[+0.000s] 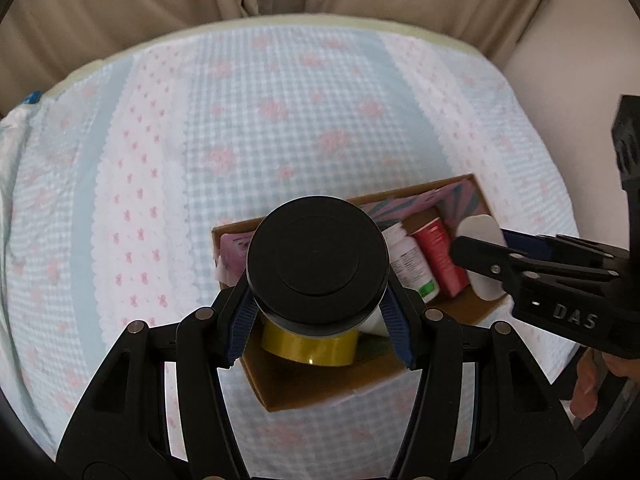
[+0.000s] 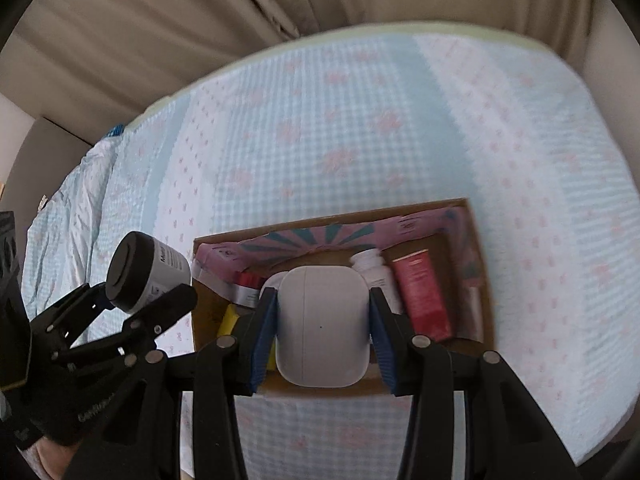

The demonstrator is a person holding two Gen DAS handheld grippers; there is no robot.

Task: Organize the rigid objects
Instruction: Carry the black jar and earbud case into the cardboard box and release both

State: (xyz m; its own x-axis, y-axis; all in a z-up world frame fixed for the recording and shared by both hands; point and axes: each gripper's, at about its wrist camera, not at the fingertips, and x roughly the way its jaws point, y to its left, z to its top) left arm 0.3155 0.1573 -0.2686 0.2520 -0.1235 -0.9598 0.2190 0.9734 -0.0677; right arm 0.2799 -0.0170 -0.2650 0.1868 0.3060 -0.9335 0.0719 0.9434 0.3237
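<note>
Black-lidded jar (image 1: 317,265) is hiding most of the tape roll (image 1: 308,347); white bottle's (image 1: 410,264) label print is blurring, unreadable.

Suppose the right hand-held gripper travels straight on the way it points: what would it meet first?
The right hand-held gripper, shut on the white earbud case, points into the cardboard box. The case would likely meet the white pill bottle or the box floor first; depth is unclear.
</note>
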